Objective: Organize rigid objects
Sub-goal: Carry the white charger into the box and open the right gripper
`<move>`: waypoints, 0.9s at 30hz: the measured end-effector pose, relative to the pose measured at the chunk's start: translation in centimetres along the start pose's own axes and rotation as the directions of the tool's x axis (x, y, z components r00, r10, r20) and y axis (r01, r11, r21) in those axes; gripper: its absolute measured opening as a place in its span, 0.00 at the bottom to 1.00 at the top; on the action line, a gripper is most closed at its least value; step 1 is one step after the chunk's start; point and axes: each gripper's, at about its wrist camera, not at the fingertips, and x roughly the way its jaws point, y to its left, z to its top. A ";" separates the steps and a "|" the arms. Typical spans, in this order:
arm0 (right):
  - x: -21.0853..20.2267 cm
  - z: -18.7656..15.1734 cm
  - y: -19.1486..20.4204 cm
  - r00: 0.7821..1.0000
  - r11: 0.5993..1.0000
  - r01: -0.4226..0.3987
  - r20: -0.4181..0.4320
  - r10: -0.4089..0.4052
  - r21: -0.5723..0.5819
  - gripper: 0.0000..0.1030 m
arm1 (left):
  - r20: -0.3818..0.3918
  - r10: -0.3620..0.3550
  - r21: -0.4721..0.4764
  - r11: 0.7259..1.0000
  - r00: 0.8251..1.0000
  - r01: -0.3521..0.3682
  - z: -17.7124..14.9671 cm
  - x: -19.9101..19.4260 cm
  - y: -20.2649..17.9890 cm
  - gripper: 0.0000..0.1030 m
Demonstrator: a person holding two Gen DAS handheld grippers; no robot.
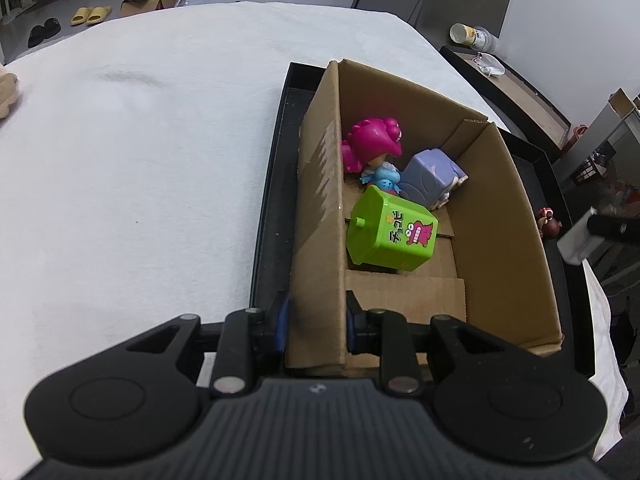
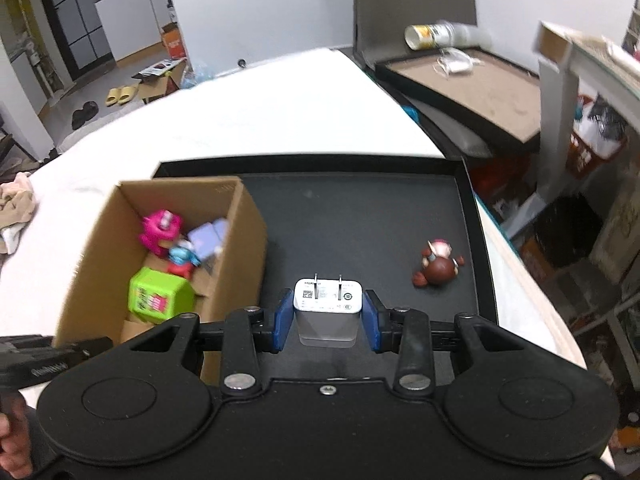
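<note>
Left gripper [image 1: 316,322]: jaws pinching near wall of box [image 1: 320,200]. Right gripper [image 2: 326,320]: jaws clamped on white charger [image 2: 327,308], prongs up, above black tray [image 2: 360,208], right of box. Box sits in tray on white surface [image 1: 140,160]; inside: green cube [image 1: 390,230], pink doll [image 1: 374,142], purple toy [image 1: 430,176]. Brown figurine [image 2: 438,266] on tray, right of charger.

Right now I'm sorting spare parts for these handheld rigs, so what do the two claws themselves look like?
Both match. The left claw and the right claw each have two blue pads on black fingers, carried by black linkage bars with round silver pivot pins. Behind sit two rounded black lobes with circular recesses. The left body is ribbed dark grey; the right body is plain black with a centre screw. No cables or sleeves show.
</note>
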 end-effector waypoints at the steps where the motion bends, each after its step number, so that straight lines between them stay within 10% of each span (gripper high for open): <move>1: -0.2 0.2 0.4 1.000 1.000 -0.003 0.005 0.003 -0.005 0.35 | 0.000 -0.003 0.000 1.000 1.000 0.003 0.0 0.0 0.1 0.24; 27: -0.1 3.9 12.3 0.997 0.987 -0.066 0.019 0.069 -0.150 0.35 | 0.004 -0.052 -0.012 0.999 0.999 0.052 0.0 0.2 1.0 0.24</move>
